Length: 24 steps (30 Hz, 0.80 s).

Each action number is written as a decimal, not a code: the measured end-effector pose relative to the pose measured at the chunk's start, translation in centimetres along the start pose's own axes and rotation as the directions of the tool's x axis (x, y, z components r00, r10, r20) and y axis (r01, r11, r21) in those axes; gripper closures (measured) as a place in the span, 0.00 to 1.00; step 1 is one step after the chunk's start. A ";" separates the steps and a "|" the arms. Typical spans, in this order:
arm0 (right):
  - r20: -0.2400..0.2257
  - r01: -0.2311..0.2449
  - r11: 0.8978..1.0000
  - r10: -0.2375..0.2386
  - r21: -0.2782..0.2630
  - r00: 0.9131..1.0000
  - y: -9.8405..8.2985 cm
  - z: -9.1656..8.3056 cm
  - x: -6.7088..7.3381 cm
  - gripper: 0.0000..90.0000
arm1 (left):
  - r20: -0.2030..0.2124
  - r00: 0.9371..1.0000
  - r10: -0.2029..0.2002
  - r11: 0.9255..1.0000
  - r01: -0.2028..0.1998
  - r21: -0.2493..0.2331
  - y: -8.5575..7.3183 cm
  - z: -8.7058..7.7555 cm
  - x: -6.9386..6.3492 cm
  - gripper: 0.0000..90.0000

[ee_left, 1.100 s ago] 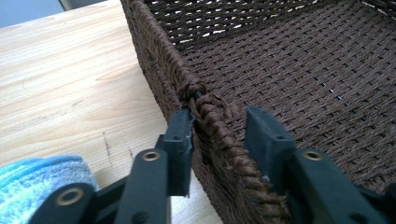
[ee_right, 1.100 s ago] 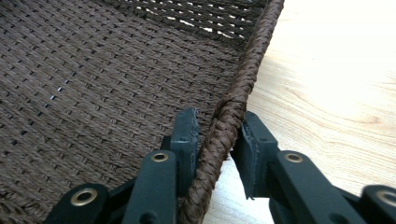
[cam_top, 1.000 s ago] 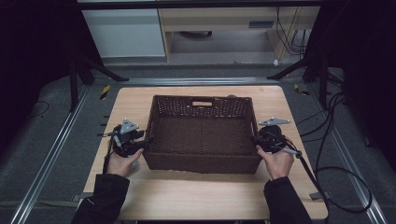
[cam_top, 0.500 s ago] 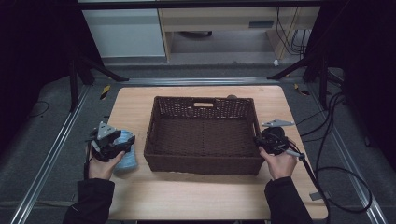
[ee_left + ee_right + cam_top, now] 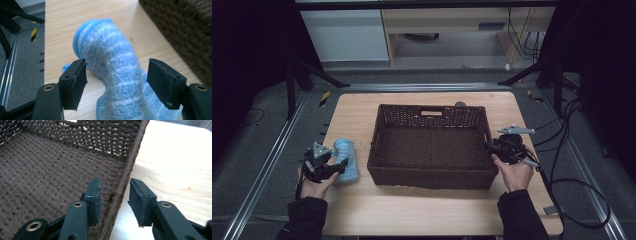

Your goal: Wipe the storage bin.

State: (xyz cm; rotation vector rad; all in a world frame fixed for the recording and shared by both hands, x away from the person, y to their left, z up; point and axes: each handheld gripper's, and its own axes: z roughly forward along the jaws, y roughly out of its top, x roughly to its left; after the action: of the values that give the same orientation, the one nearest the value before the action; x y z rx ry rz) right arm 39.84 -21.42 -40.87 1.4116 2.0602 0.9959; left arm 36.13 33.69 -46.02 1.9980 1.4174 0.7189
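Straddling the blue sock [image 5: 117,82], left gripper [image 5: 116,82] has just been opening its jaws; pads wide, clear of the fabric on both sides. High view: left gripper [image 5: 332,167] at lower left of frame, sock [image 5: 347,159] lying on the table [image 5: 422,210] just left of the wicker basket [image 5: 432,150]. Right gripper [image 5: 113,200], jaws just opening too, straddles the basket's right rim [image 5: 125,182] with gaps showing; right gripper [image 5: 499,149] sits right of centre.
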 end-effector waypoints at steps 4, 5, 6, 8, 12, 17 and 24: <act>0.007 0.000 1.000 -0.001 0.031 1.000 0.3 1.0 -0.3 0.66 | -0.009 1.000 0.003 1.000 -0.002 0.028 -0.3 0.9 0.2 0.37; 0.013 -0.003 0.999 0.003 0.035 1.000 0.3 1.1 -0.3 0.66 | -0.003 1.000 -0.004 1.000 0.004 0.031 -0.4 1.0 0.3 0.37; 0.012 -0.003 0.999 0.002 0.039 1.000 0.2 1.3 -0.5 0.66 | 0.000 1.000 -0.008 0.999 0.008 0.035 -0.4 1.2 0.4 0.37; 0.000 -0.017 0.998 0.017 0.067 1.000 0.1 1.7 -0.7 0.66 | 0.007 1.000 -0.017 0.999 0.017 0.044 -0.6 1.4 0.6 0.38; -0.021 -0.029 0.996 0.031 0.083 0.999 0.1 1.8 -0.8 0.70 | 0.041 0.999 -0.030 0.997 0.028 0.067 -0.7 1.8 0.6 0.48; -0.030 -0.019 0.995 0.022 0.099 0.999 0.1 1.9 -0.7 0.73 | 0.065 0.997 -0.044 0.995 0.038 0.094 -0.7 2.4 0.6 0.60; -0.044 0.003 0.989 0.004 0.149 0.999 0.0 1.9 -0.5 0.73 | 0.084 0.994 -0.070 0.994 0.063 0.087 -0.6 2.1 0.8 0.71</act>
State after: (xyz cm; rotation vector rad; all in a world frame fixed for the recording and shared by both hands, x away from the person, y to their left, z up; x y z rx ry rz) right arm 41.38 -21.27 -42.10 1.4758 2.2068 0.8962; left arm 37.50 34.31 -47.83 2.0095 1.4774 0.5446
